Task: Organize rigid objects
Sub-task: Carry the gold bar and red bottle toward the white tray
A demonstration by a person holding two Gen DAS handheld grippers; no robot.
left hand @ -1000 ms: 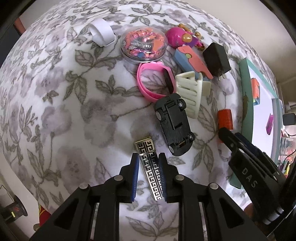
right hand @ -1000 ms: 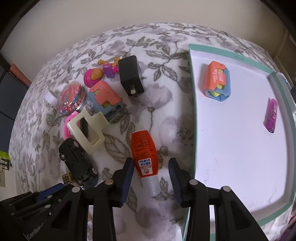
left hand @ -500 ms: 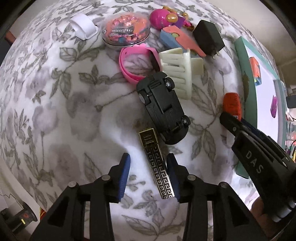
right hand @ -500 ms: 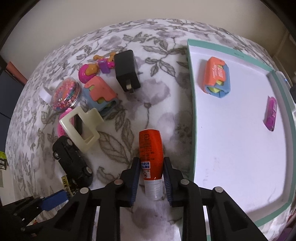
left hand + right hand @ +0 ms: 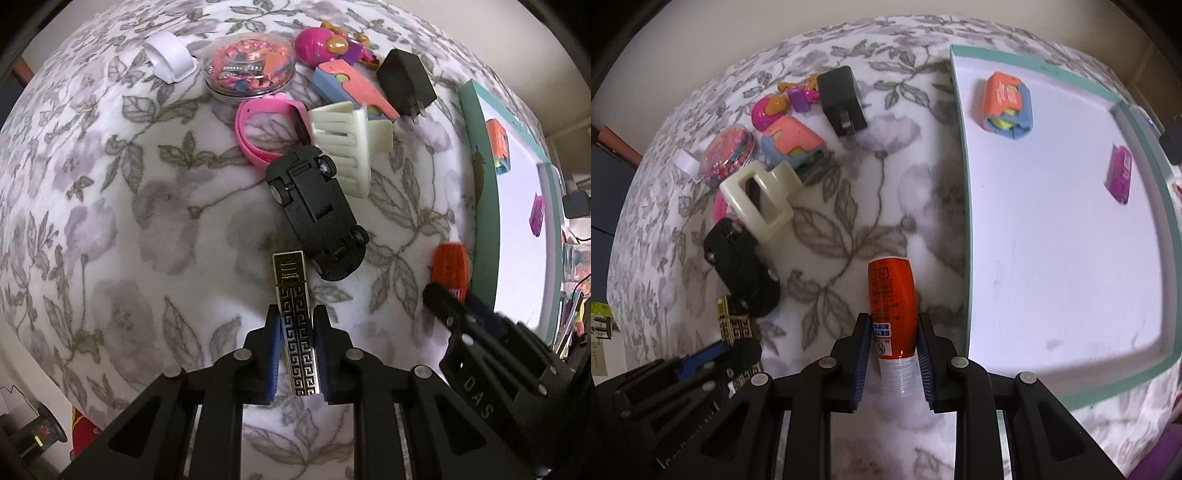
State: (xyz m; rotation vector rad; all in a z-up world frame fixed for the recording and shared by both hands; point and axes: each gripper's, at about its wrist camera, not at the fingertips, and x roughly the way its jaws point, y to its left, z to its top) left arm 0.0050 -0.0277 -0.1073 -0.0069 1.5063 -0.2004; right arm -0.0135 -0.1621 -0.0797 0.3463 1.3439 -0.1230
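While its jaws close on a patterned metal bar (image 5: 297, 332), the left gripper (image 5: 298, 349) points down at the floral cloth (image 5: 147, 206). The right gripper (image 5: 894, 360) clamps an orange tube (image 5: 892, 299) beside the tray (image 5: 964, 221).

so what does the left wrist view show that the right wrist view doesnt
Only the left wrist view shows the left hand-held gripper head on, its jaws closing on the black-and-gold patterned bar, plus the full pink band.

Only the right wrist view shows the right hand-held gripper clamped on the orange bottle and the whole white tray.

Both show the black toy car, cream clip, black charger and the two items on the tray.
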